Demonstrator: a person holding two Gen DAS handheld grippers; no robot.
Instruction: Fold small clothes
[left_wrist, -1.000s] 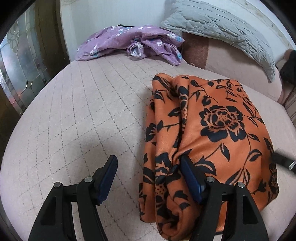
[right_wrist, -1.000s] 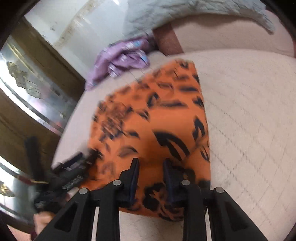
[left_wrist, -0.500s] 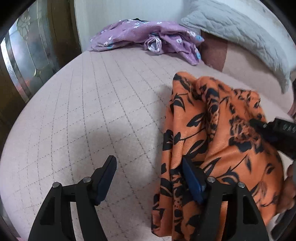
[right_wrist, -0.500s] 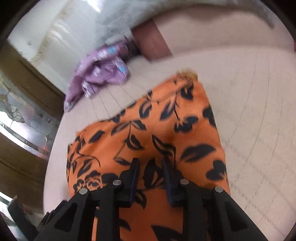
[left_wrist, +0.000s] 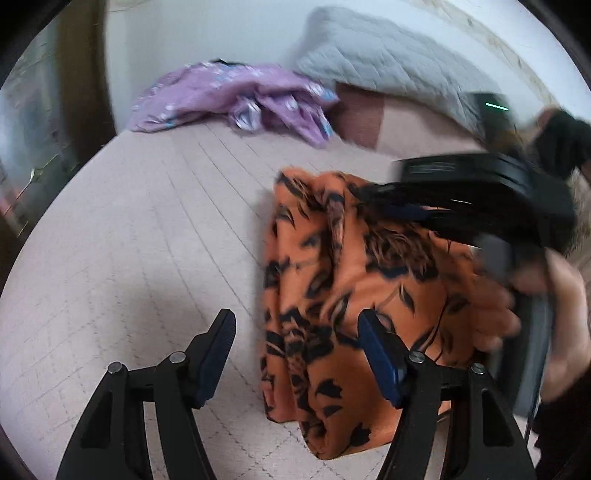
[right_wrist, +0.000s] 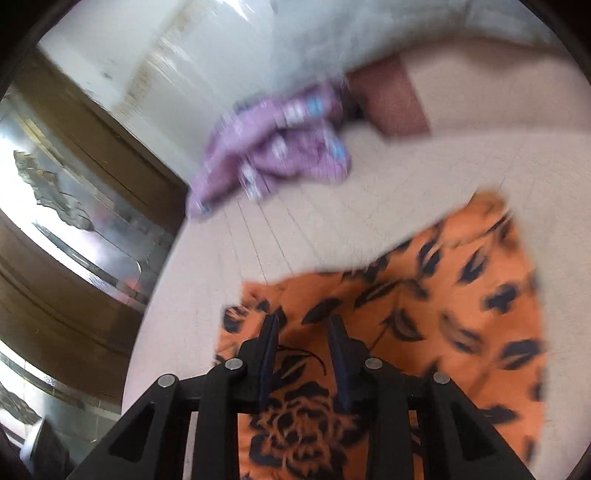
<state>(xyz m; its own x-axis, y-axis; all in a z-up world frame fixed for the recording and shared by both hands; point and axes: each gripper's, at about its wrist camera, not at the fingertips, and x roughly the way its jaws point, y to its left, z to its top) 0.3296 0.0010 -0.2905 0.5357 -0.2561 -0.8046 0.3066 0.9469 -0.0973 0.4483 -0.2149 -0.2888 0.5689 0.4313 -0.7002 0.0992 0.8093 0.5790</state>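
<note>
Orange floral garment lies blurred, bunched in soft folds on the quilted bed; left gripper gapes wide, right gripper stands partly open above it.

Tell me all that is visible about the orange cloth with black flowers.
The orange cloth is soft fabric printed with black flowers and leaves, lying on the quilted beige bed cover, bunched into long folds. The right gripper is over it, fingers narrowly apart; a grip cannot be confirmed. The left gripper is open at its left edge.
</note>
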